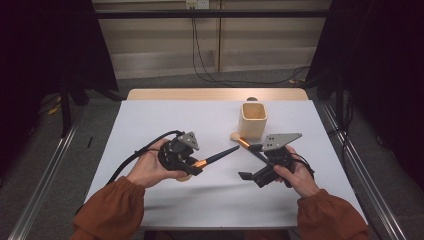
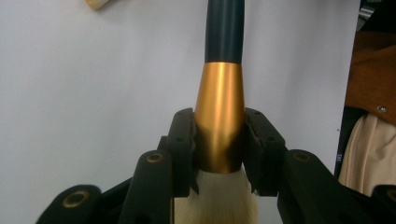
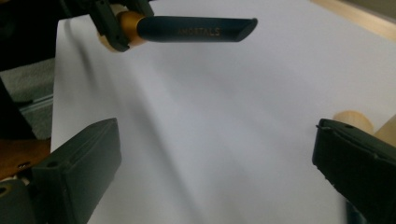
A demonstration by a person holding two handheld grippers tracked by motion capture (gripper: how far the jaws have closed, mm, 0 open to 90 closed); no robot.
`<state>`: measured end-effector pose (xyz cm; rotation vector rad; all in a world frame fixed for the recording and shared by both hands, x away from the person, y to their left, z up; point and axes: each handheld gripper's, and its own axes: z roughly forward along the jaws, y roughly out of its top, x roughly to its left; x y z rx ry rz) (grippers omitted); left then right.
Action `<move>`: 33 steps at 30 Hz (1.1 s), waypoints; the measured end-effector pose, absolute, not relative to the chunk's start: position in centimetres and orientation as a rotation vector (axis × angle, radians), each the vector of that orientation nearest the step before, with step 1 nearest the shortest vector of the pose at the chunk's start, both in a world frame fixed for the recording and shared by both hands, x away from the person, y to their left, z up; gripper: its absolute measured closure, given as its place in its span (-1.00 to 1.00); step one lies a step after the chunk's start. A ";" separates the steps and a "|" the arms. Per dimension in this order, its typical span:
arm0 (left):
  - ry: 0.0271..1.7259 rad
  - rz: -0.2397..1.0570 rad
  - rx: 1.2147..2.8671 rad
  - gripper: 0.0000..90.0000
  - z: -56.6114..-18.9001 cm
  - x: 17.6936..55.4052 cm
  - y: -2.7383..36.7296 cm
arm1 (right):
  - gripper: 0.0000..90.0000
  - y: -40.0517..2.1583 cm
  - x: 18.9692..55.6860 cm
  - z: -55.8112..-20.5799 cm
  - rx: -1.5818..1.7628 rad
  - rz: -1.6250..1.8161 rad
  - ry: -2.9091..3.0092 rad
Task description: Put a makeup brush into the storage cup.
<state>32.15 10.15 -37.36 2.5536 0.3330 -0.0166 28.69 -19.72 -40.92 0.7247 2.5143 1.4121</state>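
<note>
White tabletop: your left gripper pinches makeup brush at ferrule, near cup; right gripper spread. Smooth ferrule may slip if tilted.

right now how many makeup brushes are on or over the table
2. One brush is clamped at its gold collar in the left claw, above the white table. The second brush lies on the table beside the wooden cup, near the open right claw. The cup's inside is hidden.
</note>
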 end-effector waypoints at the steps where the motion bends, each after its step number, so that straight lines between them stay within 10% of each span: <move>1: 0.324 -0.012 2.566 0.48 -37.4 32.2 10.1 | -0.97 -19.6 28.8 -40.8 0.718 1.398 2.527; 33: 0.268 -0.103 2.780 0.48 -39.4 32.7 9.0 | -0.92 -12.9 32.6 -40.2 0.360 0.814 3.056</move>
